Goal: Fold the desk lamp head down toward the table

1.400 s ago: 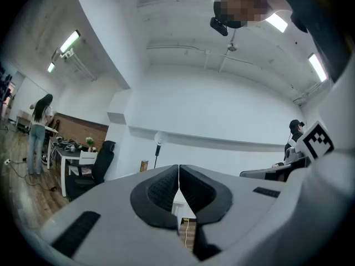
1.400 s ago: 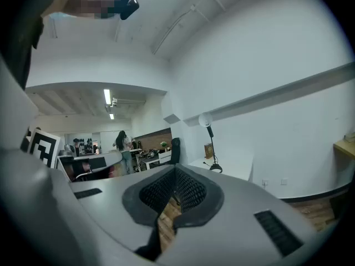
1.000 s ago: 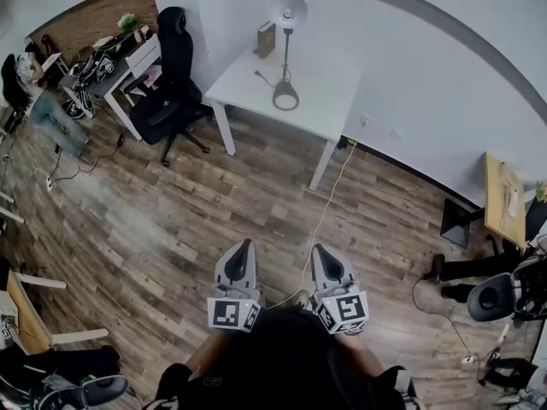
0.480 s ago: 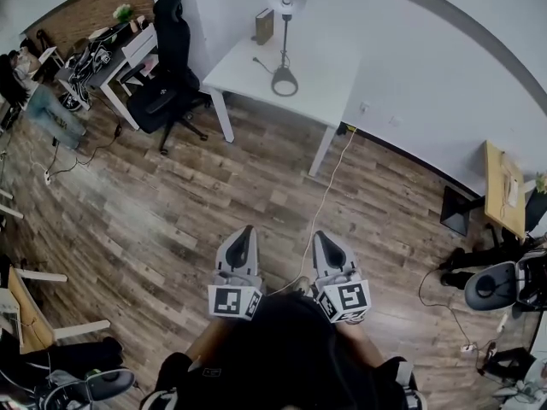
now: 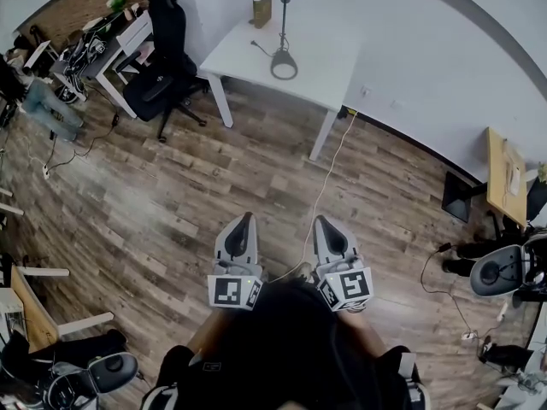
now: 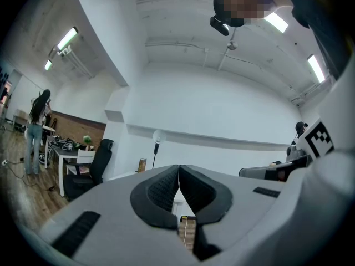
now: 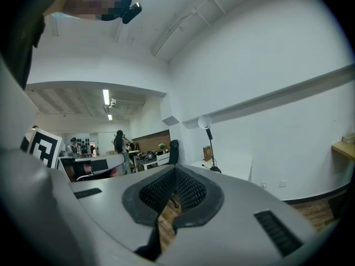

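The grey hand-held left gripper (image 5: 242,221) and right gripper (image 5: 321,223) hang empty, jaws pressed together, well apart from the thin-stemmed, round-shaded desk lamp (image 5: 283,29) standing upright on the white rectangular table (image 5: 329,82), so the folding looks wholly undone.

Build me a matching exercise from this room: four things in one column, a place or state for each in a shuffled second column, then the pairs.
1. desk lamp
2. black office chair
3. white cable
4. left gripper

A. shut, with nothing in it
B. upright on the white table
C. trailing across the wood floor
D. on the floor, left of that table in the head view

Pairs: 1-B, 2-D, 3-C, 4-A
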